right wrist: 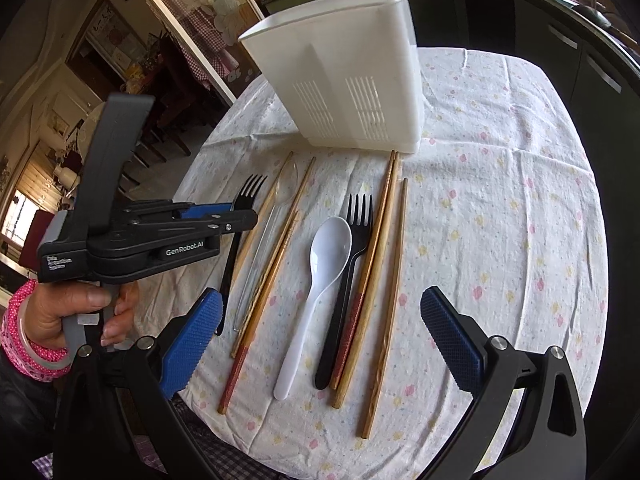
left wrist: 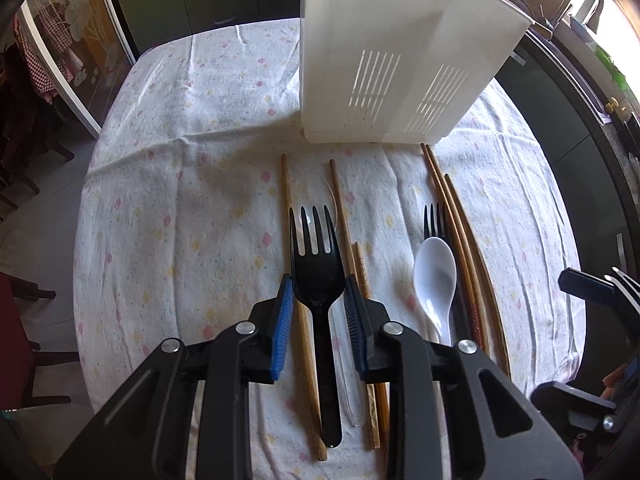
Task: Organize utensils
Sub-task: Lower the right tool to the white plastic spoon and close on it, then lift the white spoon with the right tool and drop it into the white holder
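Black fork (left wrist: 318,280), tines toward the white caddy (left wrist: 384,60), gripped lengthwise by left claw (left wrist: 318,300).

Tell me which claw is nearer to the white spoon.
Right. The right claw hangs open straddling the white spoon handle; the left claw is off to its side, shut on a black fork.

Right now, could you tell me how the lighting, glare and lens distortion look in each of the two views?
Left wrist view: strong fisheye bend with dark corners; the window at top right is blown out; the white holder casts a soft shadow on the tablecloth; the black fork looks sharp. Right wrist view: the same curved edges, even daylight on the cloth, and a darker, dim room at left.
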Demonstrator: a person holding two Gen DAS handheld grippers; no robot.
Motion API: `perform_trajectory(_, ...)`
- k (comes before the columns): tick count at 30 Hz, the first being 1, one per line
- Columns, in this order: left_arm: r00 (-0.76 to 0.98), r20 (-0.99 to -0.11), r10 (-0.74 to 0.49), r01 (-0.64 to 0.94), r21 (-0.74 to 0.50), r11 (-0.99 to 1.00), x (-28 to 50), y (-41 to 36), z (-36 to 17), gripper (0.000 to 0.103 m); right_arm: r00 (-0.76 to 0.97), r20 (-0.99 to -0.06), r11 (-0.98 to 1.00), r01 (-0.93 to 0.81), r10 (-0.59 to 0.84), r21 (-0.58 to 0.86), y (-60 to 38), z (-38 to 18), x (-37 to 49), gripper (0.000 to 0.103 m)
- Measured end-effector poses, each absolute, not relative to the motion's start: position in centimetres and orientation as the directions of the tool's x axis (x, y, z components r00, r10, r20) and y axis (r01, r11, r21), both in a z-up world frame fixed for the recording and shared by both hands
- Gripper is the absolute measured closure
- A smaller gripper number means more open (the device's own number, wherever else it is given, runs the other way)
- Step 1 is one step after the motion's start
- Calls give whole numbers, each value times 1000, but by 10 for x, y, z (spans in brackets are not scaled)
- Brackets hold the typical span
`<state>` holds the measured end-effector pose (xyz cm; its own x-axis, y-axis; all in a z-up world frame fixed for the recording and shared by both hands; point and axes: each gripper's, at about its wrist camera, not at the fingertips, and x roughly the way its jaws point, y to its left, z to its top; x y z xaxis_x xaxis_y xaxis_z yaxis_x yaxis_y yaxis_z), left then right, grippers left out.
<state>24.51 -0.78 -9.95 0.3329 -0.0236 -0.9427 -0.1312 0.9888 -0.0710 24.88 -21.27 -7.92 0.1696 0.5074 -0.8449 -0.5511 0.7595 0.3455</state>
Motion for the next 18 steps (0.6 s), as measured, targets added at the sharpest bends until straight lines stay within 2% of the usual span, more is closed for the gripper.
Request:
perform_trajectory(2,349,-937,-25,-126,-73,989,240,-5,-93,78,135,-872,761,-563,470,323,-199,-87,252,17)
perform_trajectory(4,362,-932,-28,-121,-77,990,237,-2,-88,78,107,-894,764,-568,436,305,-187,-94,256,32)
perform_trajectory(8,379,-924,-44,-121,-97,988,229,3,-84,78,64,-927,768,-582,368,265,-164,-107,257,47)
perform_trajectory(10,390,-920,-50,-119,-104,987,226,5,-81,78,41,-944,772,-588,328,243,-154,-115,255,63)
perform_trajectory(14,414,-908,-60,-107,-113,988,219,7,-75,78,15,-969,783,-593,245,189,-139,-133,252,71)
perform_trajectory(18,432,-899,-71,-88,-120,989,214,5,-70,78,8,-980,792,-590,201,157,-132,-141,248,73)
